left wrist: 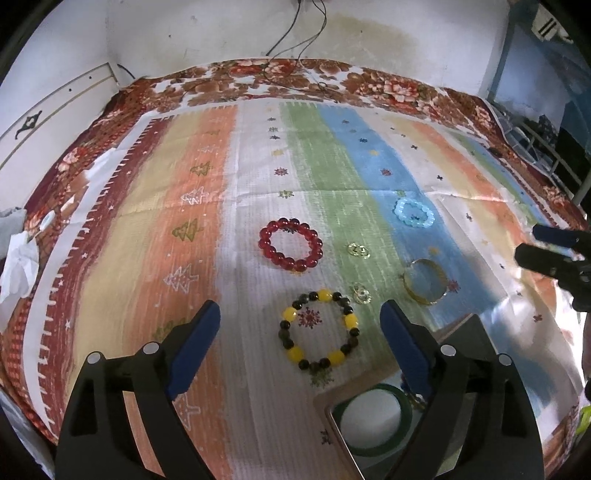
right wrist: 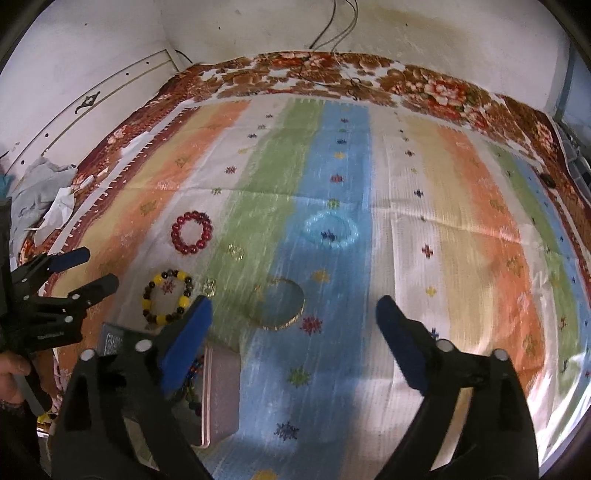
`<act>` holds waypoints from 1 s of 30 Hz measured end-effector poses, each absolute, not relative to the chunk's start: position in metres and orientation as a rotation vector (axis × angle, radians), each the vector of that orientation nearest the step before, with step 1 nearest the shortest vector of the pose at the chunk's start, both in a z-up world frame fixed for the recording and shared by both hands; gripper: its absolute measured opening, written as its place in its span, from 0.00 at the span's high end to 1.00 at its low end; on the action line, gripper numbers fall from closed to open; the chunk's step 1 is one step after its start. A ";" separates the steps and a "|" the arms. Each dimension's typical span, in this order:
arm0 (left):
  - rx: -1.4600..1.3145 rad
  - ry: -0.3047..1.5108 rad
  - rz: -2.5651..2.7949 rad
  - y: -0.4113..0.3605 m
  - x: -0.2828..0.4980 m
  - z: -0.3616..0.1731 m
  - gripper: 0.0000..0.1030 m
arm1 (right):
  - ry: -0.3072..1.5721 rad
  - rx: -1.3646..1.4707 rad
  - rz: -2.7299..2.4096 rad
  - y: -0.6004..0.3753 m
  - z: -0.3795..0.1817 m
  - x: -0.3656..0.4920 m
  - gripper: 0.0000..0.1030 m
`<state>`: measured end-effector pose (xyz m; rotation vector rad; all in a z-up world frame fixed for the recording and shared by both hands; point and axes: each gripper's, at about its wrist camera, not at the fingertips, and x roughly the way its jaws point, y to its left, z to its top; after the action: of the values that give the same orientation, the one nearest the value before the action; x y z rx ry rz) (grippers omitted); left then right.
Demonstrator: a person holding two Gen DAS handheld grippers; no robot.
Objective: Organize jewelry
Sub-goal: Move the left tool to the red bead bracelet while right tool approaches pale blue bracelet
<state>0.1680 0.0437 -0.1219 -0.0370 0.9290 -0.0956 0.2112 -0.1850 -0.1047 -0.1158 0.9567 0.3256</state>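
On the striped cloth lie a red bead bracelet (left wrist: 290, 243) (right wrist: 192, 232), a yellow-and-black bead bracelet (left wrist: 318, 329) (right wrist: 168, 298), a light blue bracelet (left wrist: 413, 212) (right wrist: 330, 229), a gold bangle (left wrist: 424, 280) (right wrist: 280, 304) and two small gold earrings (left wrist: 358, 251) (left wrist: 361, 294). An open jewelry box (left wrist: 354, 413) (right wrist: 218, 391) sits near me with a green bangle (left wrist: 376, 417) inside. My left gripper (left wrist: 300, 319) is open, just above the yellow-and-black bracelet. My right gripper (right wrist: 293, 315) is open and empty, above the gold bangle.
A floral blanket (left wrist: 280, 77) borders the striped cloth at the far edge, with black cables (left wrist: 295, 33) hanging on the wall behind. Crumpled white paper and grey cloth (right wrist: 48, 195) lie at the left edge. A white panel (left wrist: 48, 114) stands at far left.
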 end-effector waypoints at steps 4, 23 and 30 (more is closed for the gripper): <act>-0.031 0.943 -0.083 0.047 0.180 -0.125 0.15 | 0.969 -0.113 0.313 -0.189 -0.108 0.230 0.11; -0.030 0.981 -0.061 0.060 0.228 -0.143 0.14 | 1.069 -0.101 0.275 -0.201 -0.152 0.299 0.10; -0.031 1.003 -0.058 0.063 0.243 -0.155 0.14 | 1.077 -0.075 0.261 -0.202 -0.160 0.317 0.10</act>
<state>0.2435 0.0635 -0.1550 -0.0309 1.0032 -0.0583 0.3169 -0.2017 -0.1603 -0.0752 1.0766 0.2606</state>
